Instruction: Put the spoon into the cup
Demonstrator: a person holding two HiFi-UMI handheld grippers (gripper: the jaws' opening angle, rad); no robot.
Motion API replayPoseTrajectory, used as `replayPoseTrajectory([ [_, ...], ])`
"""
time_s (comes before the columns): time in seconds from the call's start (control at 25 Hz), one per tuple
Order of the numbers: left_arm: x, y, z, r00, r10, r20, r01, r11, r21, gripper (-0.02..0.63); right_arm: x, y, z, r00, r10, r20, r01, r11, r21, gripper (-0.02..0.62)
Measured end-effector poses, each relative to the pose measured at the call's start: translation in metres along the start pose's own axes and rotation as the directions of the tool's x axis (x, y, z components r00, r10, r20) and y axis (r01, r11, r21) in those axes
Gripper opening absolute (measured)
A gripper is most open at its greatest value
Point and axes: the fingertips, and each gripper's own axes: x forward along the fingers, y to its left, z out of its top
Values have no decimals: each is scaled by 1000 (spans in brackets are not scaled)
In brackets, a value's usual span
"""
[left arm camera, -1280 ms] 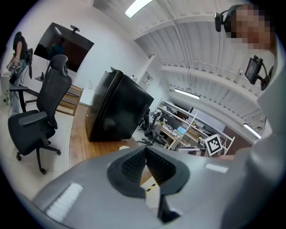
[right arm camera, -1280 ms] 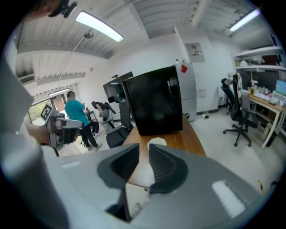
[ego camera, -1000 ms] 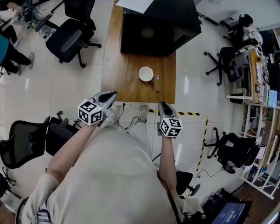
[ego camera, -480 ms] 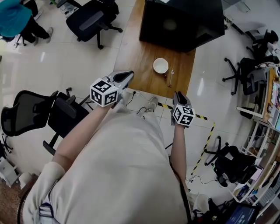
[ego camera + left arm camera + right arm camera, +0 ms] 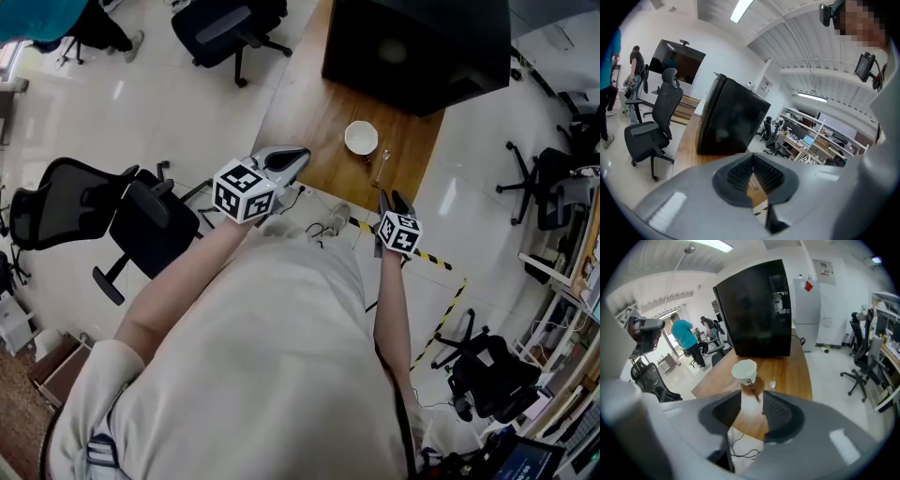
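Likely light, stiff and slippery, the spoon (image 5: pixel 382 167) beside the cup (image 5: pixel 361 137) wants a mid-handle pinch; the empty right gripper (image 5: pixel 751 412) has just been opening, the left gripper (image 5: pixel 753 161) is closed.

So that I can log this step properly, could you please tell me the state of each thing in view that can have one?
cup: upright on the table, nothing seen inside.
spoon: lying flat on the table beside the cup, not in it, untouched.
left tool: shut, empty.
right tool: open, its jaws have just been opening, nothing between them.
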Motion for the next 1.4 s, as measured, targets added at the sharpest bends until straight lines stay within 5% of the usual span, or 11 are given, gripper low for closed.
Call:
replayPoseTrajectory([
  [0.84,23,-39,-39,991,10,-132,-1,997,72,0,69,-24,-72,983,27,-182,-27,1000,5,163],
  [1.4,-3,-24,-46,985,77,-155,-71,996,47,0,112,-37,-91,967,-65,-247,78,996,44,184],
])
